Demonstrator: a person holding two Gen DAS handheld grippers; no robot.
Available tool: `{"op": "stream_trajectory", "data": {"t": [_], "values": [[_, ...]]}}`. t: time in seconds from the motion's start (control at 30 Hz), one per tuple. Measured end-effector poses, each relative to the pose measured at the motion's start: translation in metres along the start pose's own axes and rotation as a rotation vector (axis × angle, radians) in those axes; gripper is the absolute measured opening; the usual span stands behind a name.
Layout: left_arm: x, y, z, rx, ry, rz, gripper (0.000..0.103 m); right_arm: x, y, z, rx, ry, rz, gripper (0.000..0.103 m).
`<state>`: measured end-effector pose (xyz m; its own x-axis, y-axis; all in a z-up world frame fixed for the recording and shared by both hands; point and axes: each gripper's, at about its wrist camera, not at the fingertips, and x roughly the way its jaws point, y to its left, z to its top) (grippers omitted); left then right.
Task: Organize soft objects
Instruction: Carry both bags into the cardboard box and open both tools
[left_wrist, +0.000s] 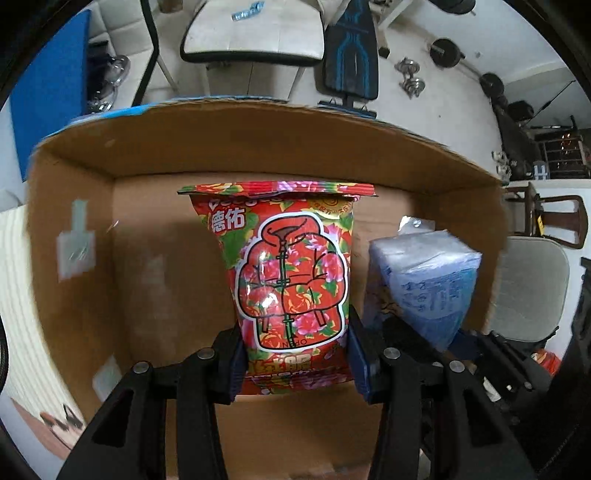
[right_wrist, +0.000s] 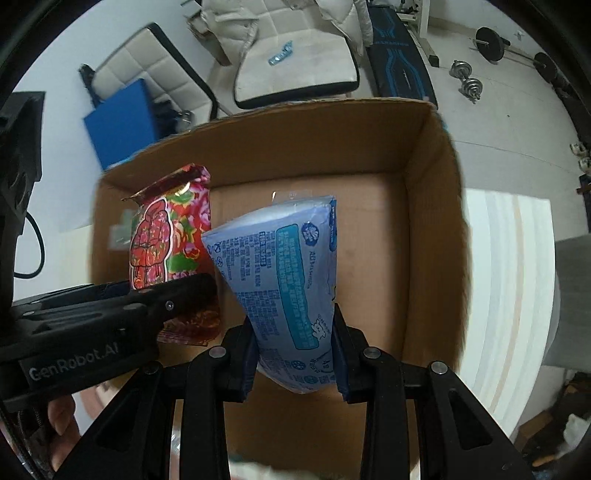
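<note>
My left gripper (left_wrist: 295, 365) is shut on a red floral soft pack (left_wrist: 290, 273) and holds it upright over the open cardboard box (left_wrist: 258, 147). My right gripper (right_wrist: 295, 365) is shut on a light blue soft tissue pack (right_wrist: 284, 273) and holds it over the same box (right_wrist: 432, 229). In the left wrist view the blue pack (left_wrist: 424, 280) hangs just right of the red one. In the right wrist view the red pack (right_wrist: 170, 236) and the left gripper (right_wrist: 110, 314) are to the left of the blue pack. The box floor under both packs is bare.
The box stands on a pale striped surface (right_wrist: 509, 280). Beyond it are a white padded chair (left_wrist: 255, 33), a blue panel (left_wrist: 48, 92), a black bench (left_wrist: 351, 55) and dumbbells (right_wrist: 469, 81) on the floor. A grey chair (left_wrist: 528, 288) is at the right.
</note>
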<state>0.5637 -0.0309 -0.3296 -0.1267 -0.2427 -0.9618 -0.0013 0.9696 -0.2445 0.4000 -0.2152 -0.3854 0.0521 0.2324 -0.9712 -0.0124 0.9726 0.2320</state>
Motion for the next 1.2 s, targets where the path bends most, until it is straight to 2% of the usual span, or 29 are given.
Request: {"op": "stream_trajectory", "data": {"t": [0.03, 0.27, 0.33, 0.43, 0.57, 0.6, 0.63, 0.7, 0.77, 0.83, 0.87, 0.9, 1.03, 1.07, 1.2], "values": [[0.005, 0.001, 0.003, 0.005, 0.009, -0.001, 0.043, 0.019, 0.004, 0.025, 0.001, 0.005, -0.008, 0.036], [0.038, 0.001, 0.027, 0.064, 0.058, -0.013, 0.044, 0.064, 0.005, 0.073, 0.015, 0.036, -0.068, 0.036], [0.041, -0.002, 0.03, 0.076, 0.065, 0.01, 0.044, 0.071, 0.003, 0.08, 0.015, 0.038, -0.08, 0.036], [0.041, -0.004, 0.034, 0.09, 0.05, 0.053, 0.044, 0.074, 0.004, 0.083, 0.017, 0.035, -0.088, 0.043], [0.032, -0.009, 0.034, 0.127, 0.017, 0.117, 0.055, 0.067, 0.005, 0.078, 0.028, 0.02, -0.101, 0.056], [0.029, -0.01, 0.032, 0.134, 0.01, 0.126, 0.067, 0.065, 0.005, 0.076, 0.026, 0.023, -0.098, 0.056], [0.027, -0.008, 0.033, 0.135, 0.008, 0.121, 0.084, 0.069, 0.004, 0.08, 0.026, 0.027, -0.1, 0.056], [0.019, -0.008, 0.029, 0.143, -0.018, 0.122, 0.092, 0.064, 0.007, 0.078, 0.025, 0.025, -0.09, 0.061], [0.01, -0.006, 0.022, 0.153, -0.04, 0.138, 0.095, 0.062, 0.01, 0.08, 0.019, 0.02, -0.097, 0.065], [0.001, -0.003, 0.018, 0.158, -0.066, 0.149, 0.1, 0.057, 0.014, 0.077, 0.007, 0.011, -0.117, 0.075], [-0.002, -0.001, 0.017, 0.156, -0.075, 0.152, 0.1, 0.053, 0.016, 0.075, 0.0, 0.008, -0.122, 0.088], [-0.008, 0.001, 0.011, 0.15, -0.088, 0.151, 0.101, 0.05, 0.018, 0.072, -0.004, 0.005, -0.126, 0.096], [-0.022, 0.01, -0.003, 0.118, -0.123, 0.14, 0.102, 0.033, 0.024, 0.055, -0.007, -0.006, -0.134, 0.097], [-0.026, 0.011, -0.01, 0.113, -0.137, 0.144, 0.102, 0.03, 0.025, 0.05, -0.003, -0.008, -0.134, 0.103], [-0.041, 0.016, -0.038, 0.105, -0.162, 0.185, 0.102, 0.019, 0.03, 0.032, -0.006, -0.016, -0.133, 0.103]]}}
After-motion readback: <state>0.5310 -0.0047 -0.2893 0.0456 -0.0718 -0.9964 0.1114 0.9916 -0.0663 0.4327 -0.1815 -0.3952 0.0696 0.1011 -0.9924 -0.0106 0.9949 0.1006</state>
